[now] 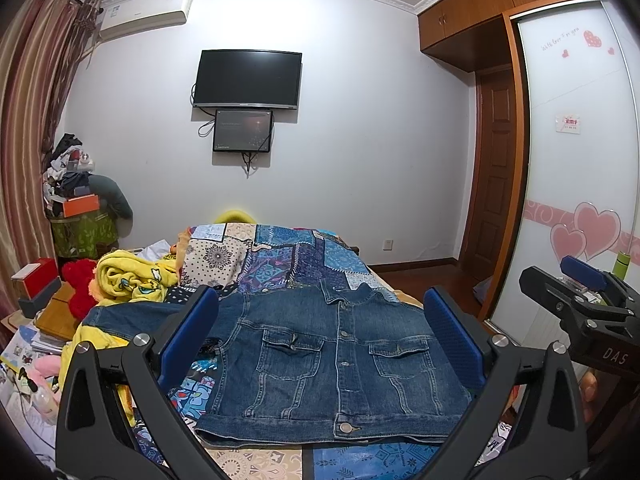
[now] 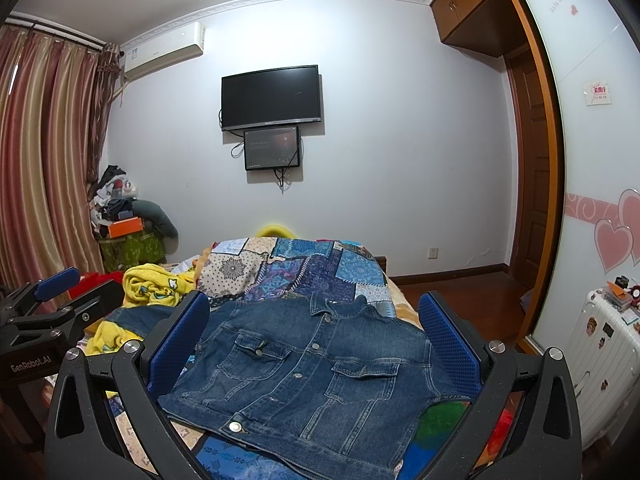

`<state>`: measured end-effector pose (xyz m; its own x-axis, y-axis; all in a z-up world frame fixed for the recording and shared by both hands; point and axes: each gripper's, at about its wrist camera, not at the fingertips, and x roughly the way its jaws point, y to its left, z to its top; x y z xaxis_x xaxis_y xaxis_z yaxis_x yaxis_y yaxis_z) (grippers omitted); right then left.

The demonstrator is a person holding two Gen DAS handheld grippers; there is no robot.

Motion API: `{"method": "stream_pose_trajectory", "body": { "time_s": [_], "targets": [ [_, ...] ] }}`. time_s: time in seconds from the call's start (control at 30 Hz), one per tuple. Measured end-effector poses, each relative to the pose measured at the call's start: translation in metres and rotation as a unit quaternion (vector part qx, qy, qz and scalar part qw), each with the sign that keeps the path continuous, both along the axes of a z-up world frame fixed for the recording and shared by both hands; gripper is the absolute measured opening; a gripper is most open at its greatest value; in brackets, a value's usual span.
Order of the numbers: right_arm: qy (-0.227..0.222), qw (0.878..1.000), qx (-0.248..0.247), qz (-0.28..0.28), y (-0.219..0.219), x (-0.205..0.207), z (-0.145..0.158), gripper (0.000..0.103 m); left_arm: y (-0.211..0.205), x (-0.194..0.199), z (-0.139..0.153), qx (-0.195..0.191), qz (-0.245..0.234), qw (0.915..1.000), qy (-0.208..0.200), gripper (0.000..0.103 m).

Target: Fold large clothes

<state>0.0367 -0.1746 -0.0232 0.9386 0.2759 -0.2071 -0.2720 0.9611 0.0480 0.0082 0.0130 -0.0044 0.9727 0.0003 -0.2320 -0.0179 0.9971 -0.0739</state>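
Observation:
A blue denim jacket [image 1: 332, 364] lies front up and buttoned on a patchwork bedspread [image 1: 280, 264], collar toward the far wall, one sleeve [image 1: 132, 320] stretched out to the left. It also shows in the right wrist view [image 2: 308, 376]. My left gripper [image 1: 320, 328] is open and empty, held above the jacket near its hem. My right gripper [image 2: 314, 328] is open and empty too, just right of the left one; it shows at the right edge of the left wrist view [image 1: 580, 288].
A yellow blanket [image 1: 132, 280] and a red plush toy [image 1: 80, 292] lie bunched left of the jacket. Clutter and boxes fill the left bedside [image 1: 36, 292]. A white suitcase [image 2: 600, 360] and wardrobe door [image 2: 592, 160] stand at the right. A TV [image 1: 248, 80] hangs on the far wall.

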Motion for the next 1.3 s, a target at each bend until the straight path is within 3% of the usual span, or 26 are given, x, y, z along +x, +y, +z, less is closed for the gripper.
{"method": "stream_pose_trajectory", "body": {
  "time_s": [0.53, 0.87, 1.03, 1.17, 1.3],
  "targets": [
    [0.024, 1.000, -0.018, -0.010, 0.012, 0.021, -0.010, 0.103, 0.015, 0.023, -0.014, -0.010, 0.003, 0.9998, 0.017, 0.103],
    [0.101, 0.994, -0.047, -0.017, 0.032, 0.078, -0.047, 0.103, 0.078, 0.090, -0.063, -0.044, 0.048, 0.9945, 0.082, 0.103],
    [0.165, 0.983, -0.075, -0.032, 0.041, 0.120, -0.082, 0.103, 0.137, 0.127, -0.109, -0.092, 0.076, 0.9838, 0.134, 0.103],
    [0.218, 0.971, -0.085, -0.047, 0.043, 0.152, -0.108, 0.103, 0.197, 0.154, -0.150, -0.116, 0.117, 0.9711, 0.172, 0.103],
    [0.244, 0.964, -0.083, -0.065, 0.040, 0.180, -0.121, 0.103, 0.254, 0.176, -0.182, -0.138, 0.143, 0.9567, 0.213, 0.103]
  ]
}}
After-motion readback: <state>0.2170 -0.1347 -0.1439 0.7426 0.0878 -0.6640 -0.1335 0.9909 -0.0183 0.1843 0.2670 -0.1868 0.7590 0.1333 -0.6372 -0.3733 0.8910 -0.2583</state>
